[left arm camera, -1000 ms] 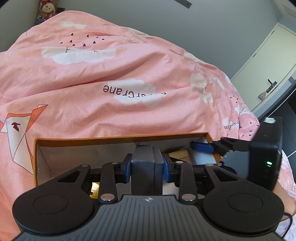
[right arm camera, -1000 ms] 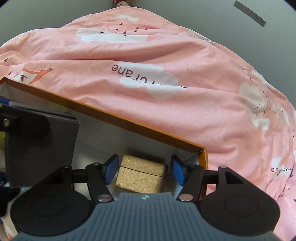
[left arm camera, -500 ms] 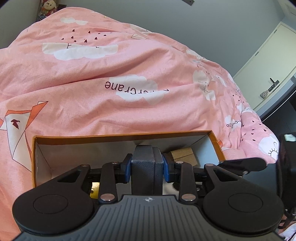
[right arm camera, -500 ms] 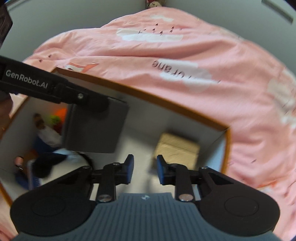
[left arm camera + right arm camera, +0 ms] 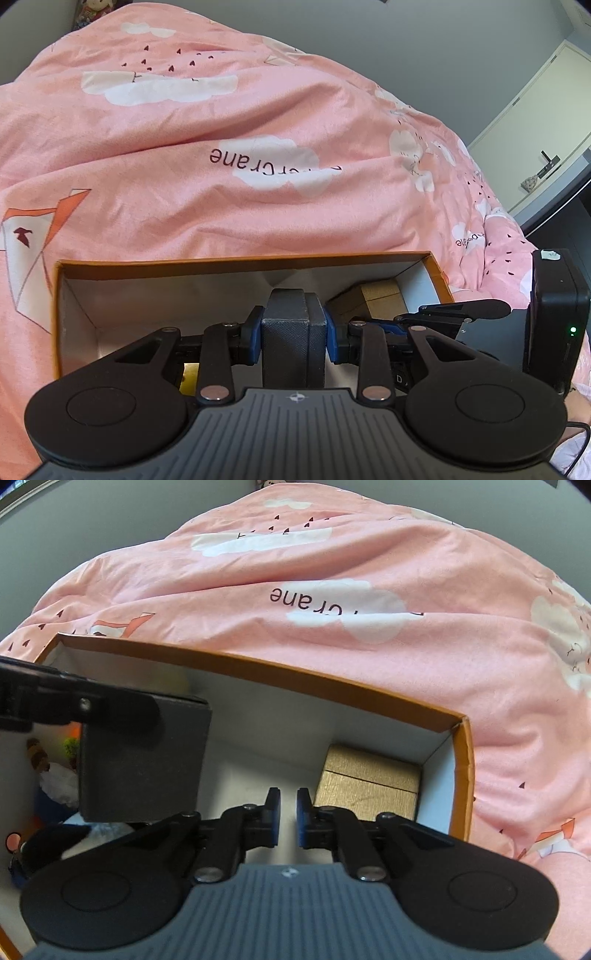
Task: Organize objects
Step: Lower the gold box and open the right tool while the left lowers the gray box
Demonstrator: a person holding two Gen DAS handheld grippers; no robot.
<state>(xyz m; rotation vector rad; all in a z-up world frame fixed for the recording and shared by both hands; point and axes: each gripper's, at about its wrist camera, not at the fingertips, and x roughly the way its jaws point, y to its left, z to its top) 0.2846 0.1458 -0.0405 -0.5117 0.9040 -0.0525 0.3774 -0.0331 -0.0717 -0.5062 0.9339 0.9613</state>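
My left gripper (image 5: 293, 338) is shut on a dark grey box (image 5: 293, 332) and holds it over the open orange-rimmed cardboard box (image 5: 240, 260). That grey box also shows in the right wrist view (image 5: 144, 760), hanging inside the cardboard box (image 5: 295, 677). A gold-brown box (image 5: 369, 786) sits in the far right corner of the cardboard box, also in the left wrist view (image 5: 373, 297). My right gripper (image 5: 287, 818) is shut and empty, just left of the gold box above the white floor.
The cardboard box lies on a bed with a pink cloud-print duvet (image 5: 258, 129). Small toys and a doll (image 5: 40, 771) lie at its left end. A door (image 5: 546, 122) stands at the far right.
My right gripper let go of the gold box, pulled back and shut empty, then settled beside that box. My left gripper kept holding the grey box almost still.
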